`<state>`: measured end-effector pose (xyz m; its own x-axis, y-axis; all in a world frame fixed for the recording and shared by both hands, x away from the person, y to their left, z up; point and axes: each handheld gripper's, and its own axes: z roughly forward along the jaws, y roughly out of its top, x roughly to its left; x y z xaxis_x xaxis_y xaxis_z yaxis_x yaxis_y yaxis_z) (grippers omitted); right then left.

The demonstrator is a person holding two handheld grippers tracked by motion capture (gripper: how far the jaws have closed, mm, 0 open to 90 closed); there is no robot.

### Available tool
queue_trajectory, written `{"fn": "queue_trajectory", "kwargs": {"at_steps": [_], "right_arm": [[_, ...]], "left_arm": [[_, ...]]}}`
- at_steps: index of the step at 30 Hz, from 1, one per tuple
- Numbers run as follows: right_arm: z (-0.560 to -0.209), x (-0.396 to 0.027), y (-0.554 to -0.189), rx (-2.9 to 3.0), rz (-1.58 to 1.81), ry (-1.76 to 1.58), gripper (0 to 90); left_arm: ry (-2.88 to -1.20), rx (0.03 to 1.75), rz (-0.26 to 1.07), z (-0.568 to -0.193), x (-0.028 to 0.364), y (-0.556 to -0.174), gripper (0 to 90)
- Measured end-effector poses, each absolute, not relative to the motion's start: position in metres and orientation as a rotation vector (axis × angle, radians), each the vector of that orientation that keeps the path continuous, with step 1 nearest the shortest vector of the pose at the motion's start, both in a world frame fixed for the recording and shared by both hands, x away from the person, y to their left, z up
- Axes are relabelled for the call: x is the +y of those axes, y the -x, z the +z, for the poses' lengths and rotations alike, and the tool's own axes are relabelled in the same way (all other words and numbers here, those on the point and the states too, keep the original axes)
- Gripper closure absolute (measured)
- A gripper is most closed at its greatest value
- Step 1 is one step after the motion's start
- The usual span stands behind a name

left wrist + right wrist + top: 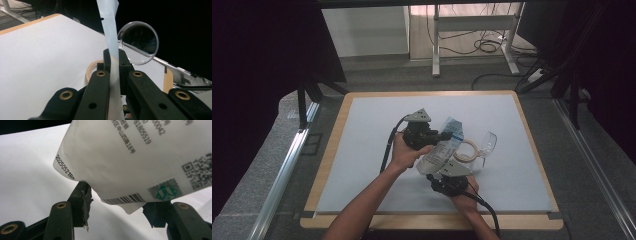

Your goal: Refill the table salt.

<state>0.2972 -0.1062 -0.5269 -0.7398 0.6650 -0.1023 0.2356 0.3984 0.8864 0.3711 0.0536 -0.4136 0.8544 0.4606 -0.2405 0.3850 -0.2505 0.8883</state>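
Note:
A white pouch (439,150) with a blue top and printed labels hangs tilted above the middle of the table. My left gripper (444,135) comes in from the left and is shut on the pouch's top edge. In the left gripper view that edge is a thin pale strip (111,37) running up between the closed jaws of the left gripper (113,57). My right gripper (444,174) sits below the pouch near the front. In the right gripper view the pouch's barcoded bottom (130,157) lies between the half-spread jaws of the right gripper (117,205), and both pads touch it.
A tan tape ring (470,151) lies on the white mat (377,150) just right of the pouch. A clear stemmed glass (487,144) lies on its side beside it, its round end (138,42) facing the left gripper view. A wooden rim (332,150) borders the mat.

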Motion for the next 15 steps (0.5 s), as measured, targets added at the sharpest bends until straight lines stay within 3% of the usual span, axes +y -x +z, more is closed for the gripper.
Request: {"fn": "queue_trajectory", "kwargs": {"at_steps": [15], "right_arm": [[-0.523,-0.106,-0.296,2.174,1.325,-0.805,45.3]], "left_arm": [[-1.91,0.627,0.091,-0.411,0.04,-0.382,89.8]]}}
